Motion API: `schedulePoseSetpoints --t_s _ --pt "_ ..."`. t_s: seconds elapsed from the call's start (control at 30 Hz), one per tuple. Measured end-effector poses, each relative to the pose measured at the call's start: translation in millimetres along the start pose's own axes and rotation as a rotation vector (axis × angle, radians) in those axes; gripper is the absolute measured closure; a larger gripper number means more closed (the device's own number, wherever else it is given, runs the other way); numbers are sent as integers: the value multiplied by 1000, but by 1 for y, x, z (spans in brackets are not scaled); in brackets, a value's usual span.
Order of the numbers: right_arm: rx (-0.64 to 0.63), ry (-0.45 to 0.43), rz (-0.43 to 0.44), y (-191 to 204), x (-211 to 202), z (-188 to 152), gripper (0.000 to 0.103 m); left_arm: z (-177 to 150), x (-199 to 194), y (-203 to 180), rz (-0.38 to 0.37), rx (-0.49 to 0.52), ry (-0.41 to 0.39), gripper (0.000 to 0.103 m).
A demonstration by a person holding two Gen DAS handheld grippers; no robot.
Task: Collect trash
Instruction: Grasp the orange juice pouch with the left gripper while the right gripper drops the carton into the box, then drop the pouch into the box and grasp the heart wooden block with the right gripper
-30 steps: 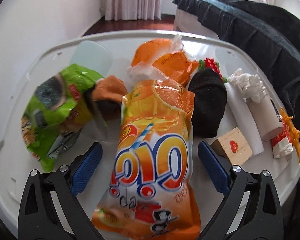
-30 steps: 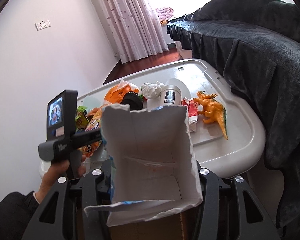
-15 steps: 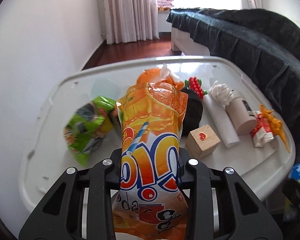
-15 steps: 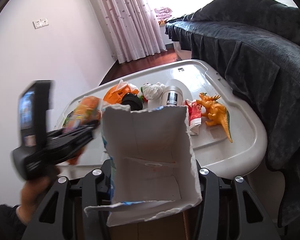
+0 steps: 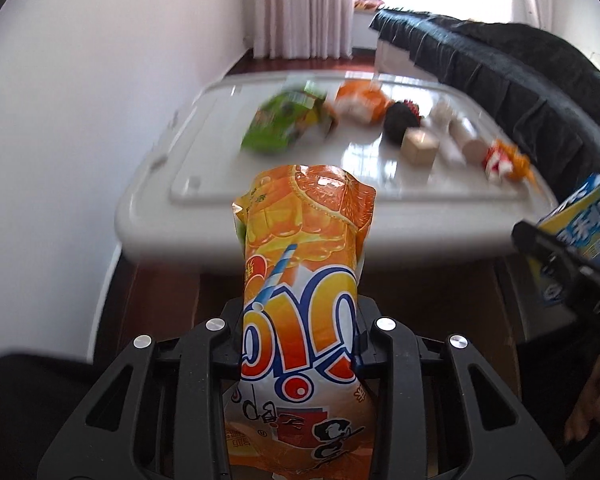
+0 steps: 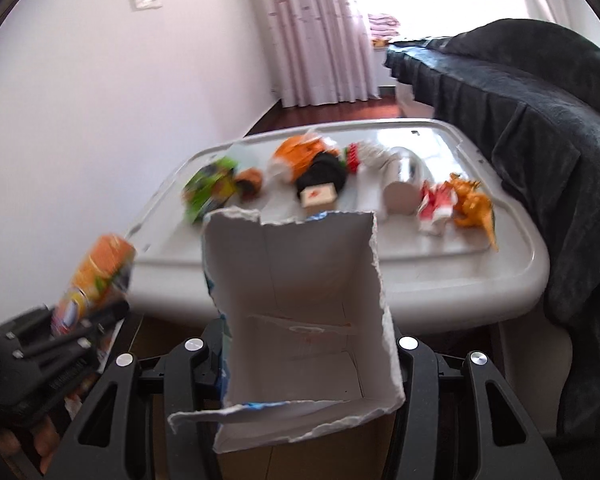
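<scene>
L gripper (image 5: pixel 298 354) jaws clamp orange snack bag (image 5: pixel 300 280); R gripper (image 6: pixel 300 364) jaws grip torn carton (image 6: pixel 300 312). Beyond carton, desk (image 6: pixel 500 276) (blurred): green wrapper (image 6: pixel 210 188), wooden block (image 6: pixel 319 197), dinosaur toy (image 6: pixel 474 204).

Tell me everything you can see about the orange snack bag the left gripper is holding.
The orange snack bag is a glossy, crinkled packet printed with an orange slice, a striped straw and big blue-and-red lettering. It stands roughly upright, pinched at its middle by the left gripper, lifted clear of the white table, over the wooden floor.
</scene>
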State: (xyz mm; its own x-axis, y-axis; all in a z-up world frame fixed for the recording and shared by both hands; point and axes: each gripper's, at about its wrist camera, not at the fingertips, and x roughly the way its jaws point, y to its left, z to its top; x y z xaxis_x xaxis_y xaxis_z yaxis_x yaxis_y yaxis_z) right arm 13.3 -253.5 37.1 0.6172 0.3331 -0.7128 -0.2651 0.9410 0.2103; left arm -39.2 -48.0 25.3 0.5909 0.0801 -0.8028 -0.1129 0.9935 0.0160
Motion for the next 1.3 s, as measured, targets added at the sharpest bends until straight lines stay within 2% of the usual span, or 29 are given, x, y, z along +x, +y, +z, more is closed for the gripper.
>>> schedulePoseSetpoints --t_s 0.1,0.2,0.4,0.43,0.47,0.5,0.87,0.9,1.0,1.17,1.3 --pt "-9 81 1 9 12 -27 53 -38 28 -1 14 15 116 70" --pt "-30 168 -16 14 31 -46 53 -55 55 -7 22 41 210 70" --pt "-11 229 -37 6 49 -49 49 -57 74 0 43 10 266 66" --pt "2 248 -42 3 54 -49 32 -57 78 1 53 4 285 50" --pt "14 256 -48 2 56 -51 23 -57 82 1 69 -1 304 30" --pt "29 250 -52 0 56 -51 17 -57 84 3 79 -8 305 26" --pt "99 199 -78 -13 47 -46 17 -47 77 -2 84 6 256 26" --pt "104 191 -81 -14 45 -45 17 -58 70 1 82 5 238 26" --pt "106 166 -84 -15 41 -37 17 -48 56 2 64 -4 171 26" --pt "72 129 -77 -14 44 -2 17 -11 30 -5 50 18 27 23" --pt "41 87 -83 -11 59 33 17 13 33 -11 53 30 -23 21"
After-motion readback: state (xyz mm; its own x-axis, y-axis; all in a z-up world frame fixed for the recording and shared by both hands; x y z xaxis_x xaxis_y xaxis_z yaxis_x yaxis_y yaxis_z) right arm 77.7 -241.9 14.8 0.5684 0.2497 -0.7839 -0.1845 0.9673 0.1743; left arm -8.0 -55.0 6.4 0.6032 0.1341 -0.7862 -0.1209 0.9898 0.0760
